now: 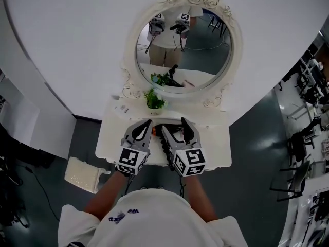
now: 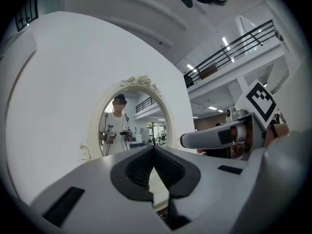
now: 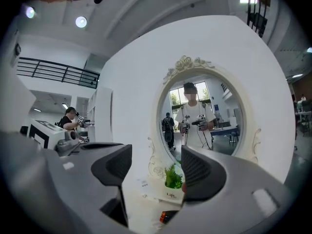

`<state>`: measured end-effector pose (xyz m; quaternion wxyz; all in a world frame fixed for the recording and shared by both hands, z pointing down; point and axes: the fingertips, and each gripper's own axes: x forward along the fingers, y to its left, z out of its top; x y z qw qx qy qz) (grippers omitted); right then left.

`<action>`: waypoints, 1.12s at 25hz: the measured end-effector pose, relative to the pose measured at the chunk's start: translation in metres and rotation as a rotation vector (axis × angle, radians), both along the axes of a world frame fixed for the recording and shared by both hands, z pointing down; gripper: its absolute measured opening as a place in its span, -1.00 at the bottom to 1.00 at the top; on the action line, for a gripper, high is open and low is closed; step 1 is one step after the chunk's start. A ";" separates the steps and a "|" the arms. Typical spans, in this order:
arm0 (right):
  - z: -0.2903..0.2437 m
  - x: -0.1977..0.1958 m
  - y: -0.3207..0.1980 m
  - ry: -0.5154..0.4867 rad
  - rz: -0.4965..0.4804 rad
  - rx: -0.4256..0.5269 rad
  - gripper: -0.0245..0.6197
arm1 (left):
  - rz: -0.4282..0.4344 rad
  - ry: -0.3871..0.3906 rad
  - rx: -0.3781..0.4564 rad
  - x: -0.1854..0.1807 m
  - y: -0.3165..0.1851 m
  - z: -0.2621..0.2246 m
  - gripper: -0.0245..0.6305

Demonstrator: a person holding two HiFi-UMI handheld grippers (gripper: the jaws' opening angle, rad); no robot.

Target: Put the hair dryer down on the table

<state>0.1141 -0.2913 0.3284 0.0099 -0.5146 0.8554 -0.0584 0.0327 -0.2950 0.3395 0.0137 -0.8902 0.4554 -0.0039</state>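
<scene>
My left gripper (image 2: 153, 148) is clenched tip to tip on nothing; my right gripper (image 3: 156, 156) stands released, its jaws wide apart. Both hover below the one oval mirror (image 1: 182, 45), over the front edge of the single white table (image 1: 110, 138). The hair dryer (image 3: 168, 216), dark with orange, lies on the table beneath them. One potted plant (image 1: 154, 99) sits at the mirror's foot, with bare tabletop on both sides.

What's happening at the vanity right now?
A person stands at a white vanity table facing its oval mirror, holding a gripper in each hand. The left claw is shut and the right claw is open; neither holds anything. A dark item with orange trim, possibly the hair dryer, lies on the table below the right claw, near a small potted plant.
</scene>
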 end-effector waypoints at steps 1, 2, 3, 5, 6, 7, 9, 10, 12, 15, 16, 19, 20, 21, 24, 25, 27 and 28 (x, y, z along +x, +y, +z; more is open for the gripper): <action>-0.004 0.000 -0.001 0.001 -0.007 0.007 0.09 | -0.004 0.003 0.003 0.001 0.000 -0.001 -0.90; -0.006 0.000 -0.003 -0.001 -0.011 0.012 0.09 | -0.008 0.005 0.005 0.002 0.000 -0.002 -0.90; -0.009 0.001 -0.004 -0.004 -0.011 0.015 0.09 | -0.010 0.008 0.007 0.003 -0.001 -0.003 -0.90; -0.012 0.002 -0.006 -0.008 -0.008 0.020 0.09 | -0.015 0.016 0.011 0.002 -0.001 -0.006 -0.90; -0.012 0.002 -0.006 -0.007 -0.008 0.022 0.09 | -0.019 0.019 0.012 0.001 0.000 -0.007 -0.90; -0.012 0.001 -0.006 -0.003 -0.009 0.023 0.09 | -0.024 0.020 0.014 -0.002 0.002 -0.008 -0.90; -0.011 -0.001 -0.004 0.007 -0.012 0.023 0.09 | -0.034 0.017 0.016 -0.008 0.006 -0.009 -0.90; -0.011 -0.002 -0.003 0.010 -0.016 0.021 0.09 | -0.040 0.015 0.016 -0.011 0.007 -0.009 -0.90; -0.010 -0.005 -0.002 0.011 -0.025 0.019 0.07 | -0.054 0.015 0.012 -0.015 0.008 -0.007 -0.90; -0.013 -0.004 -0.001 0.007 -0.032 0.020 0.03 | -0.055 0.018 0.010 -0.011 0.009 -0.007 -0.90; -0.014 -0.002 0.000 0.007 -0.031 0.022 0.02 | -0.050 0.018 0.011 -0.008 0.010 -0.008 -0.90; -0.016 0.002 0.001 0.005 -0.023 0.027 -0.05 | -0.042 0.015 0.006 -0.004 0.011 -0.007 -0.90; -0.016 0.004 0.002 0.003 -0.021 0.029 -0.09 | -0.042 0.013 0.004 -0.004 0.012 -0.006 -0.90; -0.016 0.005 0.003 0.001 -0.019 0.030 -0.12 | -0.042 0.012 0.002 -0.004 0.012 -0.005 -0.90; -0.016 0.010 0.007 0.004 -0.012 0.031 -0.20 | -0.042 0.011 -0.002 -0.005 0.012 -0.003 -0.90; -0.016 0.011 0.007 0.006 -0.009 0.031 -0.23 | -0.042 0.012 -0.003 -0.005 0.012 -0.003 -0.90; -0.016 0.012 0.008 0.009 -0.004 0.033 -0.31 | -0.045 0.013 -0.006 -0.006 0.011 -0.002 -0.90; -0.015 0.013 0.008 0.011 0.001 0.034 -0.37 | -0.046 0.013 -0.008 -0.007 0.011 -0.001 -0.90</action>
